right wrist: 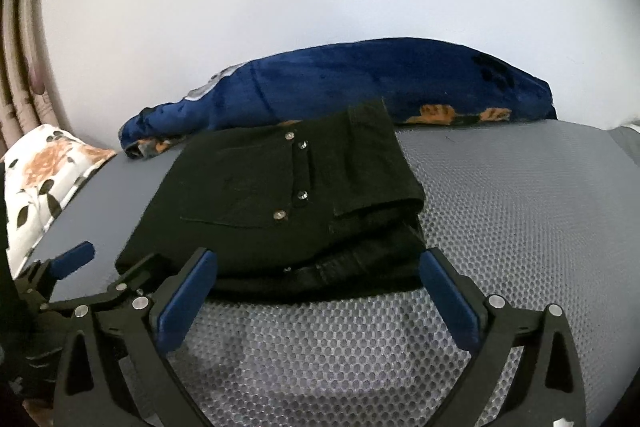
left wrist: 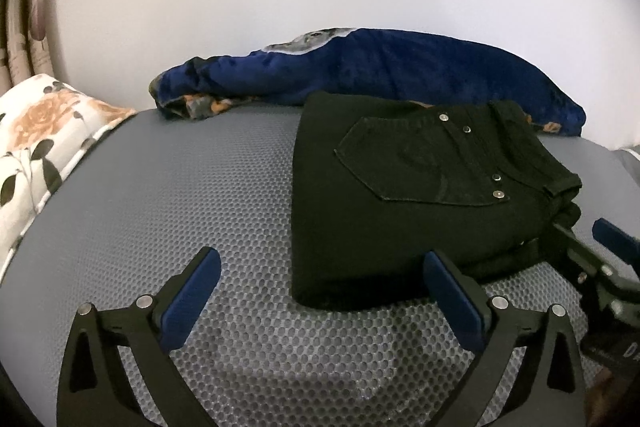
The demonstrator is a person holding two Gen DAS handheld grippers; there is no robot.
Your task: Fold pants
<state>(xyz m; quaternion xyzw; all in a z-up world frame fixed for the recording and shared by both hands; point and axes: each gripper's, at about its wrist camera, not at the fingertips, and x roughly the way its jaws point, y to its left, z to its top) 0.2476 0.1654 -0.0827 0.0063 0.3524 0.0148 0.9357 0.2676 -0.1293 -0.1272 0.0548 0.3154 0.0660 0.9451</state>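
The black pants (left wrist: 400,195) lie folded into a compact stack on the grey mesh mat (left wrist: 180,195), a back pocket with metal rivets facing up. My left gripper (left wrist: 322,259) stands open just before the stack's near left corner, and its blue pads do not press the cloth. In the right wrist view the same pants (right wrist: 260,195) show their layered near edge. My right gripper (right wrist: 319,255) is open in front of that edge with nothing gripped. Each gripper also appears in the other's view: the right gripper (left wrist: 600,247) at the stack's right, the left gripper (right wrist: 72,259) at its left.
A crumpled blue plush blanket (left wrist: 380,71) lies right behind the pants against the white wall. A floral pillow (left wrist: 44,131) sits at the left edge of the mat, with a curtain (left wrist: 24,27) behind it. More grey mat (right wrist: 520,207) stretches to the right of the pants.
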